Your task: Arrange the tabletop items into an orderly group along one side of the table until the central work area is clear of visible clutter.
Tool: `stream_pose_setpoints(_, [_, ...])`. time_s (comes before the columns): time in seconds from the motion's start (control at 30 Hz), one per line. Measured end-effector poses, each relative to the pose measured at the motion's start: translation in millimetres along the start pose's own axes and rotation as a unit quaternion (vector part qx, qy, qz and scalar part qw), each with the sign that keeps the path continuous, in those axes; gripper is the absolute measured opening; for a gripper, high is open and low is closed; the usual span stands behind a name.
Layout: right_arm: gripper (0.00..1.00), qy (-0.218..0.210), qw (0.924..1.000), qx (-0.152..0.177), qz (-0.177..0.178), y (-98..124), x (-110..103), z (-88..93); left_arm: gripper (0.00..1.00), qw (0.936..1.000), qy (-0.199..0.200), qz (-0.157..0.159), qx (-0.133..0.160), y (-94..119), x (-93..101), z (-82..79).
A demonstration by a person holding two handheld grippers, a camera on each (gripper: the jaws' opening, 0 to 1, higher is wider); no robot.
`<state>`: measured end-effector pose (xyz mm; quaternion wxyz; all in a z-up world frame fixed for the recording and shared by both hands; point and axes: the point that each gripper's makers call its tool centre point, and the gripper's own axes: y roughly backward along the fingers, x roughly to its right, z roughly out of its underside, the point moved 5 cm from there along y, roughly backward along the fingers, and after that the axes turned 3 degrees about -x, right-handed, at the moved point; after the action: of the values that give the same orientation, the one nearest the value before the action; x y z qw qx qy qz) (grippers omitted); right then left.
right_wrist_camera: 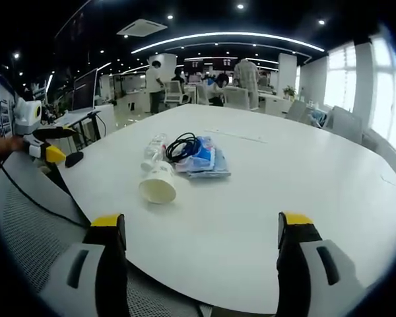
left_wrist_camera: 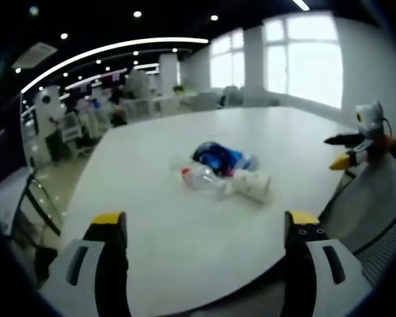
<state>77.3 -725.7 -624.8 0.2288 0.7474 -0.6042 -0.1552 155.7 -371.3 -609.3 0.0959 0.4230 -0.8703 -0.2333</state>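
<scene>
Both grippers spread, empty; table holds one cup, one bottle.

My left gripper points forward with its jaws spread wide, one rising at each bottom corner of the left gripper view, grey bodies with black inner faces and yellow tips. Nothing sits between them. My right gripper is in the same pose in the right gripper view: jaws wide apart, yellow-tipped, holding nothing. At the right edge of the left gripper view I see my right gripper from the side, its jaws parted. At the left edge of the right gripper view my left gripper reaches in, its jaws also parted.
</scene>
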Motion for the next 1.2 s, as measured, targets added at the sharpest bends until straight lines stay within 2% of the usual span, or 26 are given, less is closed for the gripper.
stream_pose_setpoints(0.73, [0.97, 0.000, 1.0000, 0.000, -0.003, -1.5, -0.8, 0.5, 1.00, 0.9999, 0.009, -0.010, -0.002, -1.1, -2.1, -0.4])
stream_pose_setpoints(1.2, [1.00, -0.008, 0.9999, 0.010, -0.010, -1.3, -2.0, -2.3, 1.00, 0.9995, -0.013, -0.023, -0.016, -0.2, -5.2, -2.6])
